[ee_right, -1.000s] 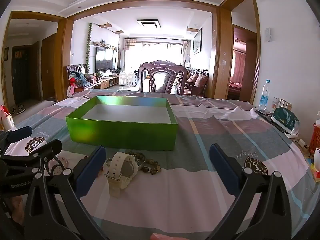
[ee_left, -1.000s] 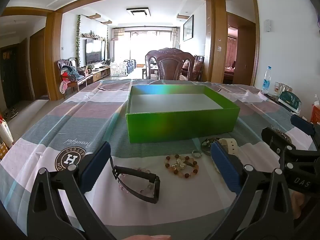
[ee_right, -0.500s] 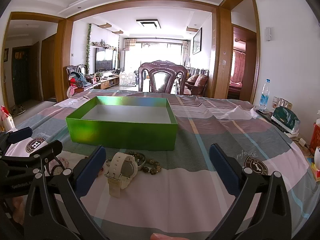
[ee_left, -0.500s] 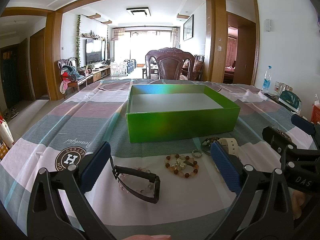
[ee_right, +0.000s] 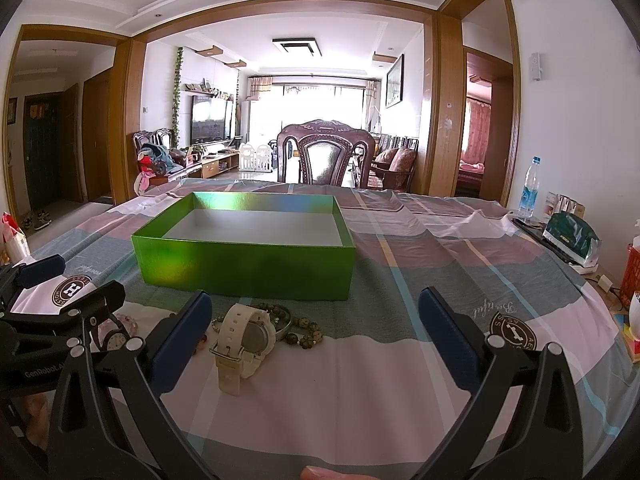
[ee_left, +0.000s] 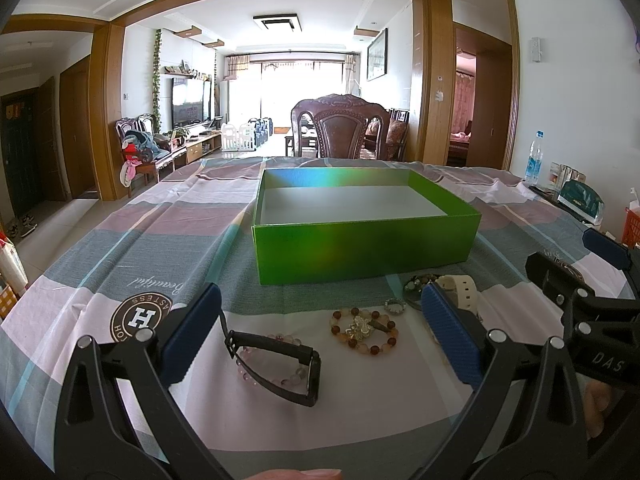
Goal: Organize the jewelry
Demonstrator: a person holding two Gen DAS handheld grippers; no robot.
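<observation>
Hovering wide apart — both grippers (ee_left: 320, 332) (ee_right: 316, 328) over jewelry, green box (ee_left: 360, 256) beyond.

The cloth-covered table (ee_left: 120, 248) bears a green box (ee_left: 364, 250), bracelets (ee_left: 362, 330) and a white watch (ee_right: 242, 340).

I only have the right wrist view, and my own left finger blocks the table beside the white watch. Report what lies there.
Observer: The left wrist view shows an amber bead bracelet with a gold charm, lying flat on the tablecloth.
Operator: Go further left.
Observer: A black-strapped watch lies across a pale pink bead bracelet, in front of the open left hand-held gripper.
Operator: Name anything small I could miss.
Observer: A small ring sits between the amber bracelet and the green box.
</observation>
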